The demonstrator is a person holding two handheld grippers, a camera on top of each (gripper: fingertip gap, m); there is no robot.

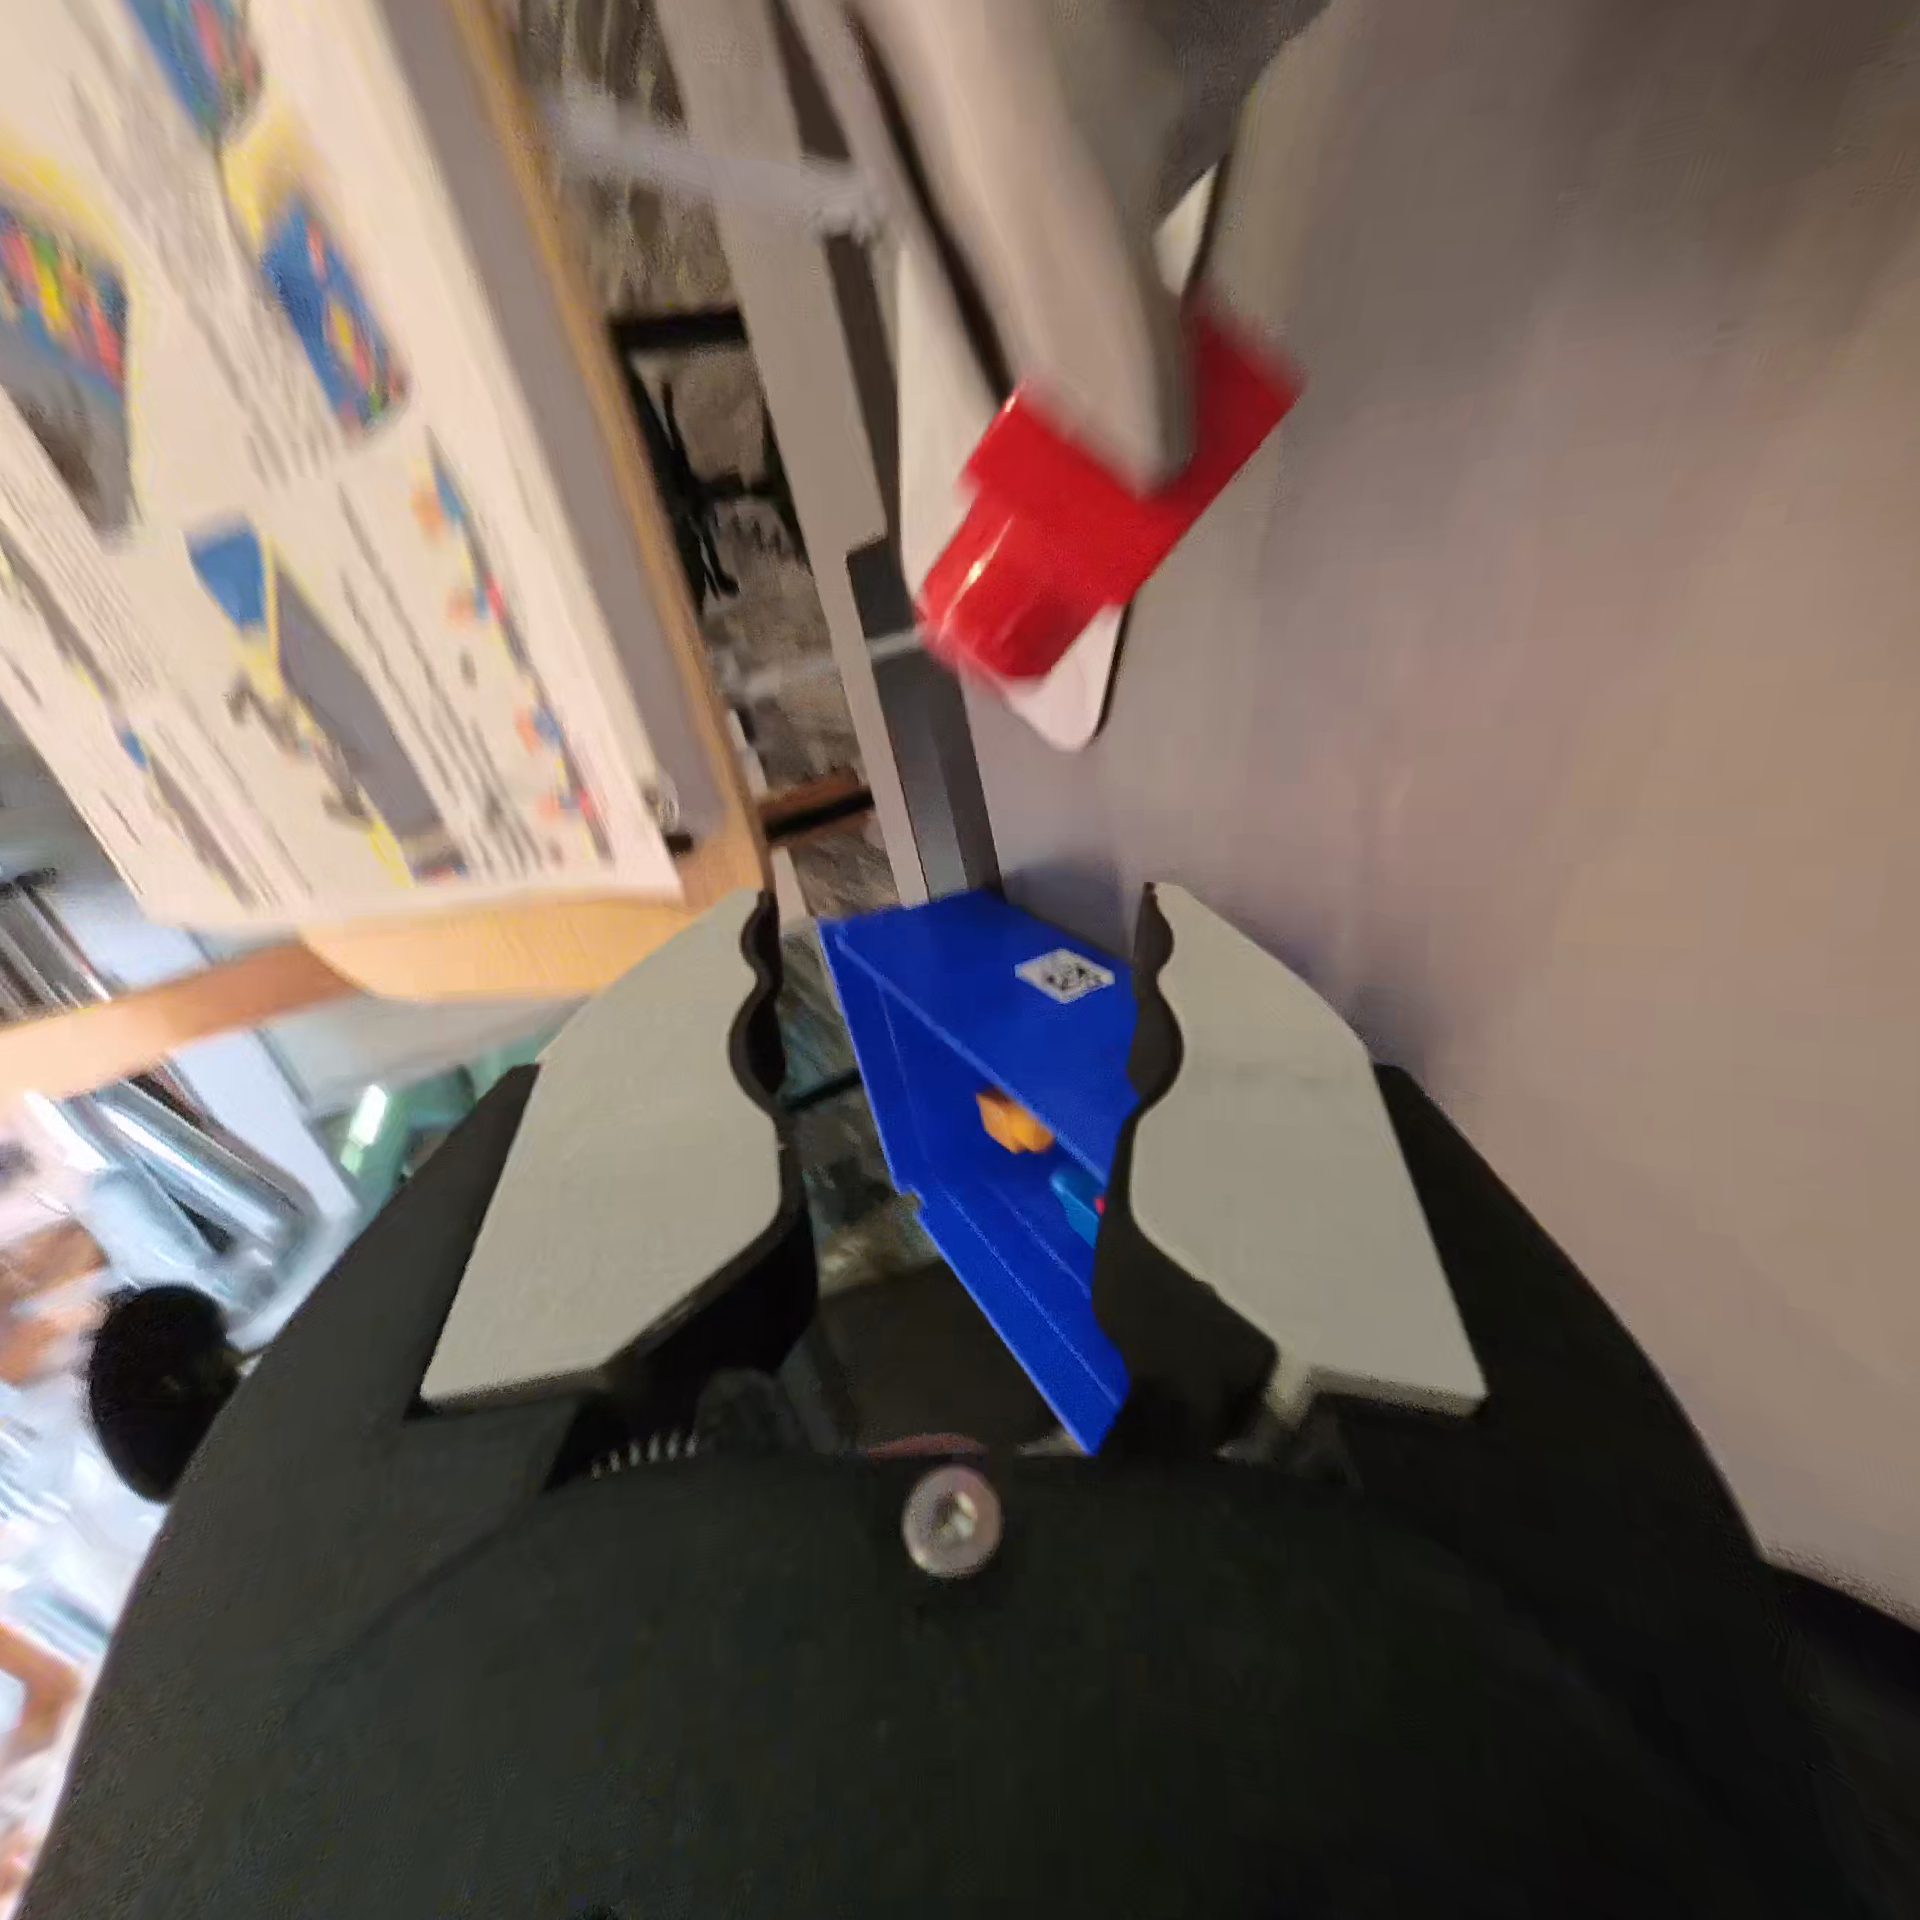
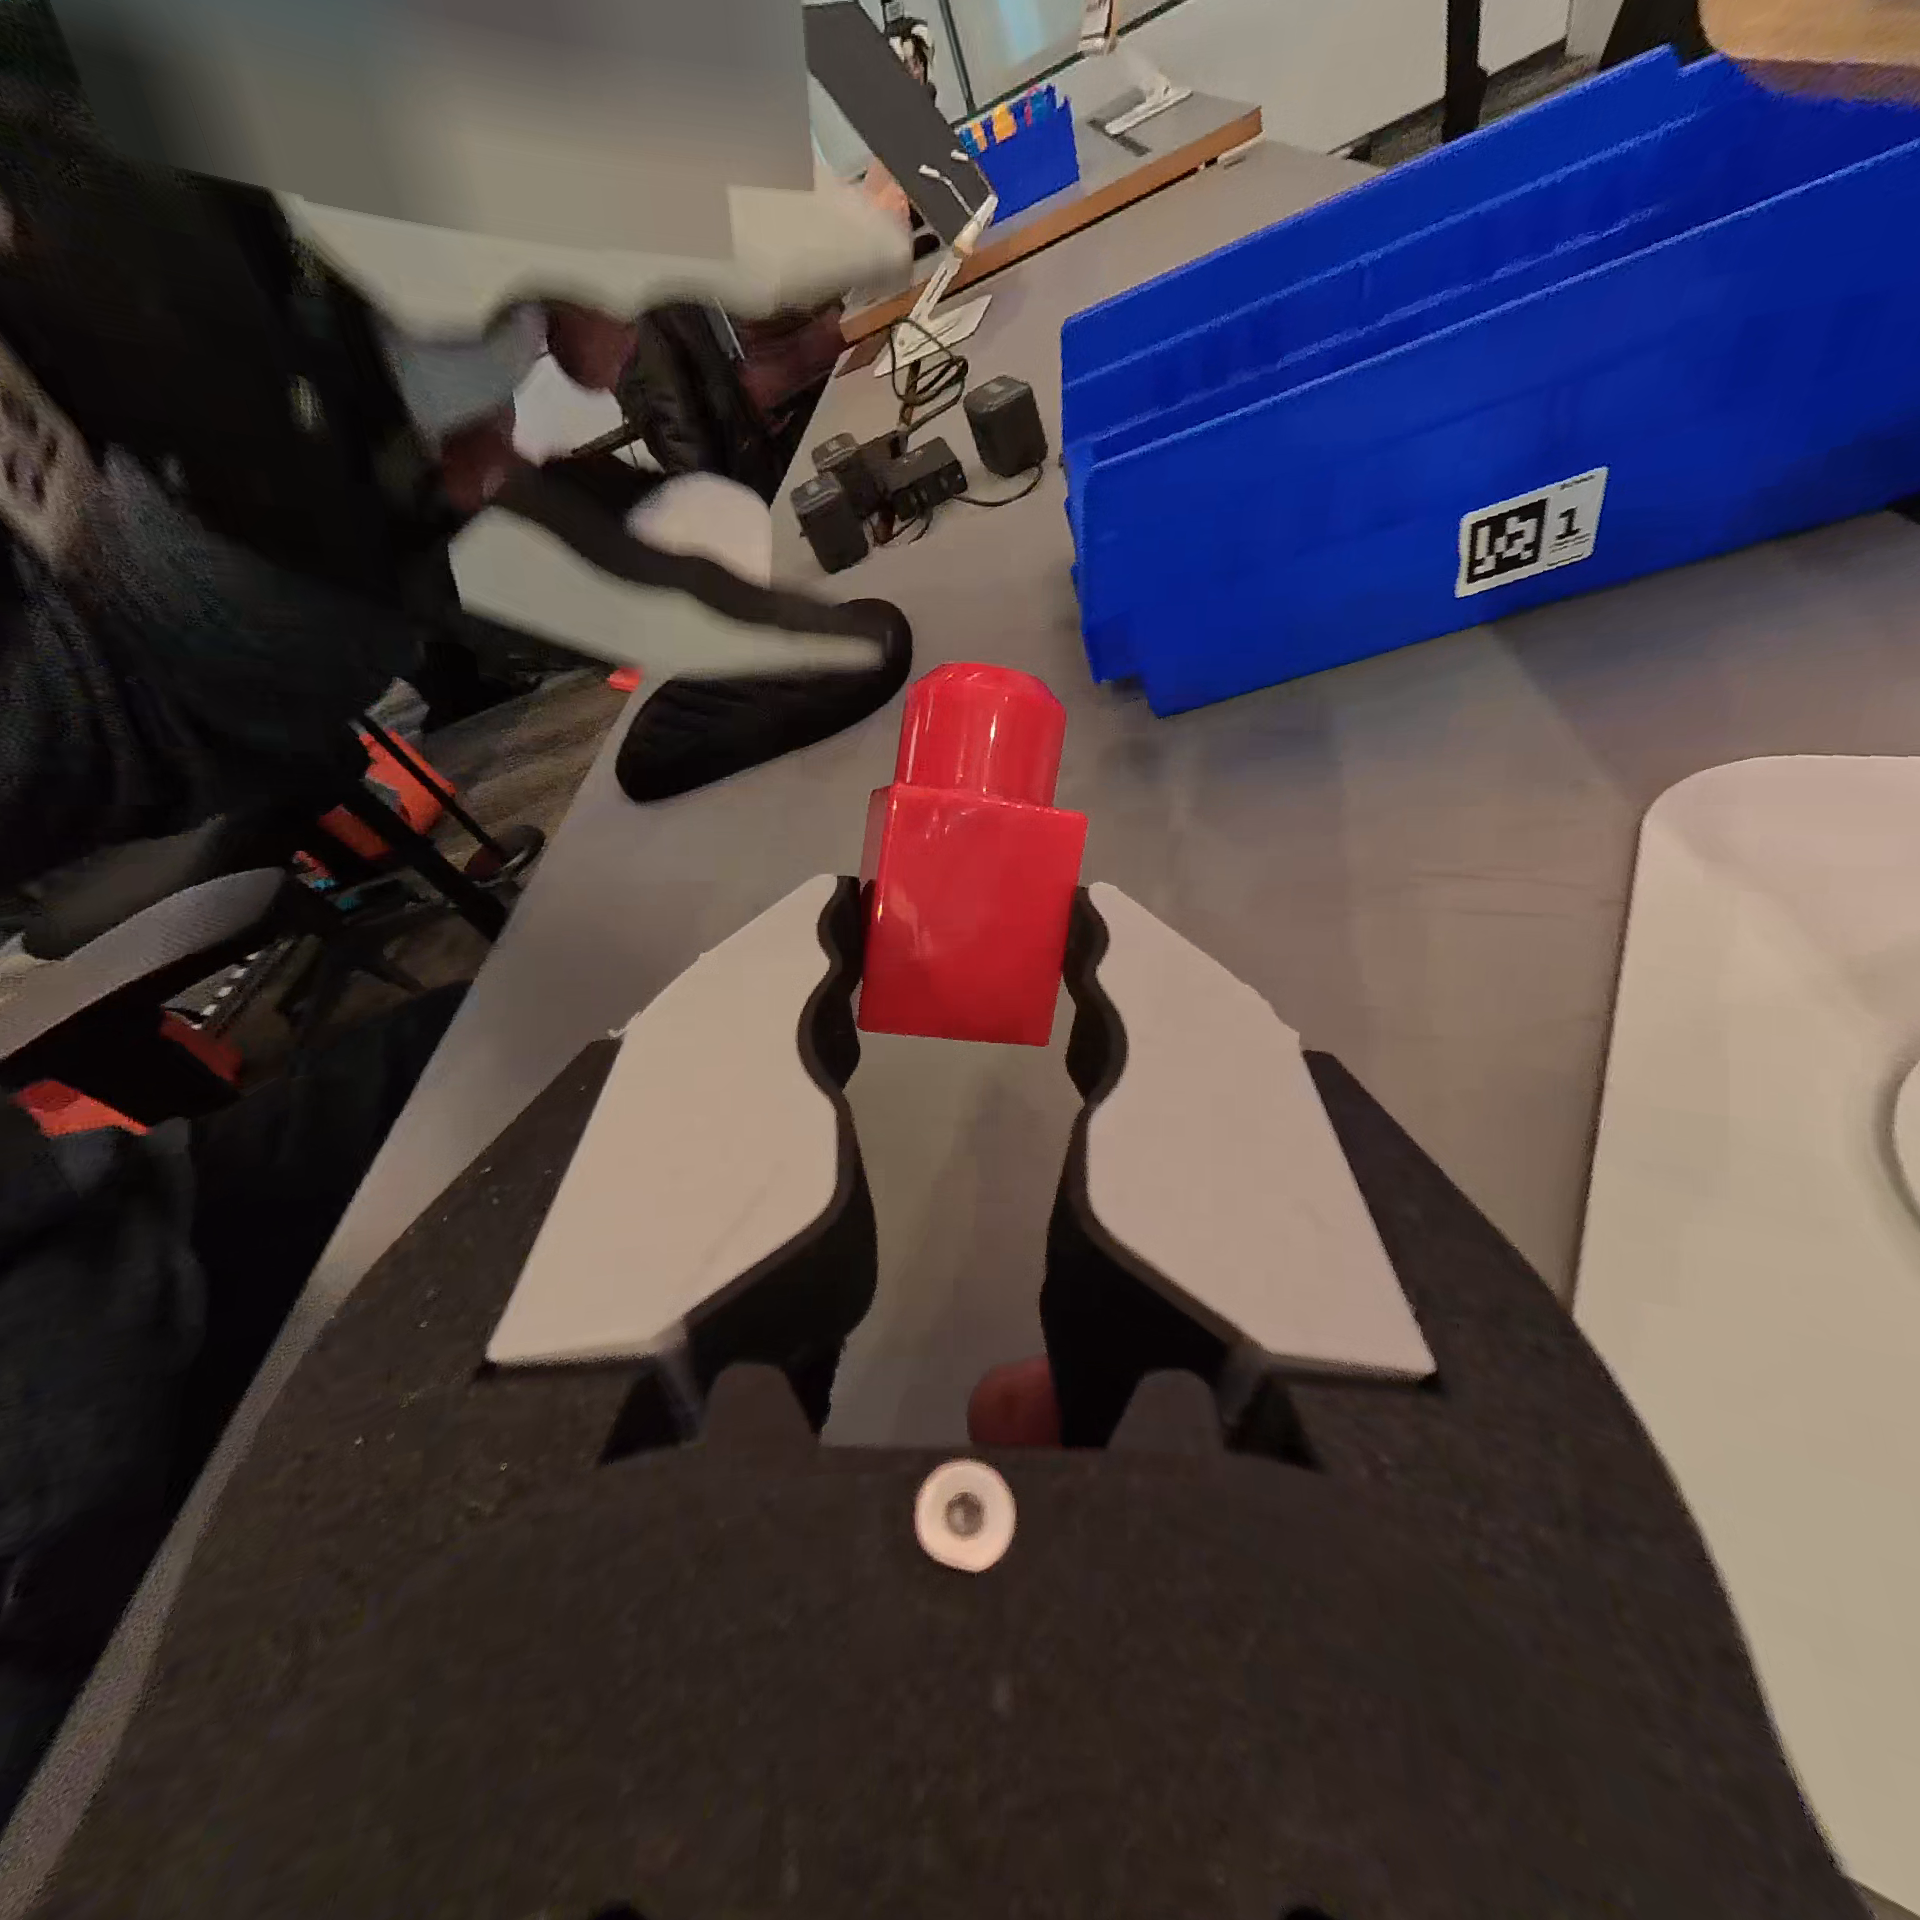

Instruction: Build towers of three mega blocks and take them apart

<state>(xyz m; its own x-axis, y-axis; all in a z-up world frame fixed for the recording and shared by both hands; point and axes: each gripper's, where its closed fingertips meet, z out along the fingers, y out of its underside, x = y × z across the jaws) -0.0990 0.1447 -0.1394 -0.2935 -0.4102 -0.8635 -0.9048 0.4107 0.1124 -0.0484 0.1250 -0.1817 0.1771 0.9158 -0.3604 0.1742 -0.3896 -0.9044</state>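
Note:
My right gripper (image 2: 961, 909) is shut on a red mega block (image 2: 966, 914) with one stud, held upright just above the grey table (image 2: 1299, 831). In the left wrist view the same red block (image 1: 1049, 520) shows blurred between the right gripper's fingers (image 1: 1070, 260). My left gripper (image 1: 956, 904) is open and empty, in the air and rolled sideways, facing the blue bin (image 1: 966, 1039). An orange block (image 1: 1013, 1122) and other small blocks lie in that bin. The left gripper (image 2: 831, 665) also shows blurred beyond the red block.
The blue bin (image 2: 1455, 416) with a tag stands at the back right. A white mat (image 2: 1766, 1143) lies at the right. Black adapters and cables (image 2: 894, 468) sit behind. A printed sheet on a board (image 1: 260, 520) shows at the left. The table's left edge is close.

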